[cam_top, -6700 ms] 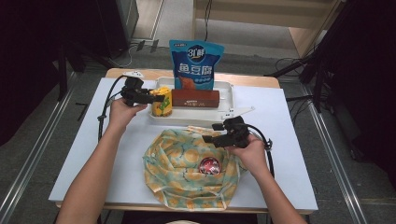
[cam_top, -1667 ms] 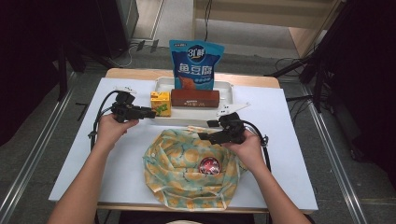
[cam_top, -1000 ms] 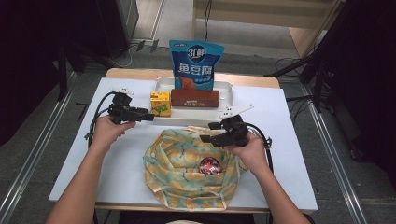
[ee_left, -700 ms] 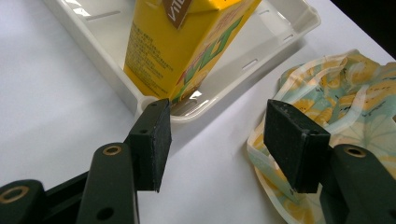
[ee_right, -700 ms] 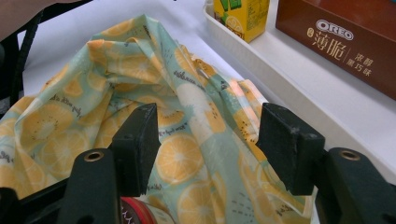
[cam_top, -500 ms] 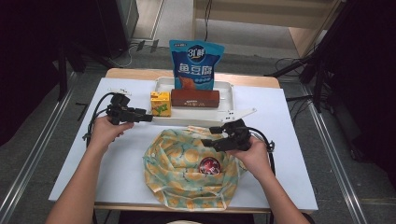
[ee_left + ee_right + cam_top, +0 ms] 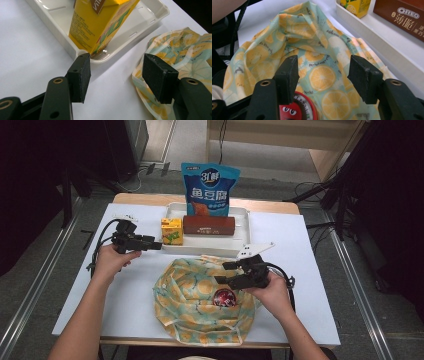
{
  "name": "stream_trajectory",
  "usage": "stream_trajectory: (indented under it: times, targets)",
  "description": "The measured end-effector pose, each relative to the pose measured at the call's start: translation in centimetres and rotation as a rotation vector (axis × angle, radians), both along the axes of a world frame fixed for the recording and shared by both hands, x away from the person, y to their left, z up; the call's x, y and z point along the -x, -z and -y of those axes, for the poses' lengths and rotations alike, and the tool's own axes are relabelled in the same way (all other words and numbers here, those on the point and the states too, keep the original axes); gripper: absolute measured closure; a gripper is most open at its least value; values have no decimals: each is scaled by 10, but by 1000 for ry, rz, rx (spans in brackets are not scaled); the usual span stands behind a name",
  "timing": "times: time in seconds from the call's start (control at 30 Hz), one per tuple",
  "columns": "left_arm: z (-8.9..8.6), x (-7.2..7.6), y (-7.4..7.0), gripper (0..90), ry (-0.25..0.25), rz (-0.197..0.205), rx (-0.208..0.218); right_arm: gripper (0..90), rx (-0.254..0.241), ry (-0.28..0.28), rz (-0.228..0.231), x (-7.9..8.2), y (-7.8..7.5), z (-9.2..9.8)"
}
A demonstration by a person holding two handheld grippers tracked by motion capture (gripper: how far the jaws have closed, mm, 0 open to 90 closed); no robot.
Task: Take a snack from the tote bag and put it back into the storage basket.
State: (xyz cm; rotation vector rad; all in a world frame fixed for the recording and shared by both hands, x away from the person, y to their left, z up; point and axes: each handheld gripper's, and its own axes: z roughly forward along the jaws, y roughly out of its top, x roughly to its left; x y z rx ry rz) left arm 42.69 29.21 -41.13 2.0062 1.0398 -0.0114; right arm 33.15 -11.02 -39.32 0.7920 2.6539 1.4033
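A lemon-print cloth bag (image 7: 192, 302) lies open at the table's front, with a red M&M's tin (image 7: 225, 298) in its hollow. My right gripper (image 7: 223, 273) hovers over the bag's upper right part. Its jaws stand open and have just been closing a little; in the right gripper view (image 7: 324, 75) only the cloth (image 7: 312, 50) lies beyond them, and the tin (image 7: 297, 110) is under the left jaw. My left gripper (image 7: 156, 245) is open and empty, pointing at the yellow carton (image 7: 171, 231). In the left gripper view (image 7: 116, 75) the carton (image 7: 100, 27) stands in the tray's corner.
A white tray (image 7: 210, 251) at the back holds the yellow carton and a brown Oreo box (image 7: 209, 225). A blue snack pouch (image 7: 210, 190) stands upright behind it. The tray's near rim (image 7: 372, 32) runs close beside the cloth bag.
My left gripper has let go of the yellow carton and drawn back to the left of the tray. My right gripper has shifted slightly toward the bag's right side.
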Motion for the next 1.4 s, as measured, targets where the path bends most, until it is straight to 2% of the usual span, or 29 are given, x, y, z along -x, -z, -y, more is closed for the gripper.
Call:
stream_trajectory:
  times: [0.87,1.17,1.4]
  targets:
    - [-4,1,-3,400,-8,15,7,411,15,-27,-7,23,14,1]
    - [-3,1,-2,397,-9,13,6,405,24,-23,-29,29,21,1]
    - [-4,1,-3,394,-15,15,7,358,36,-25,-40,33,26,-1]
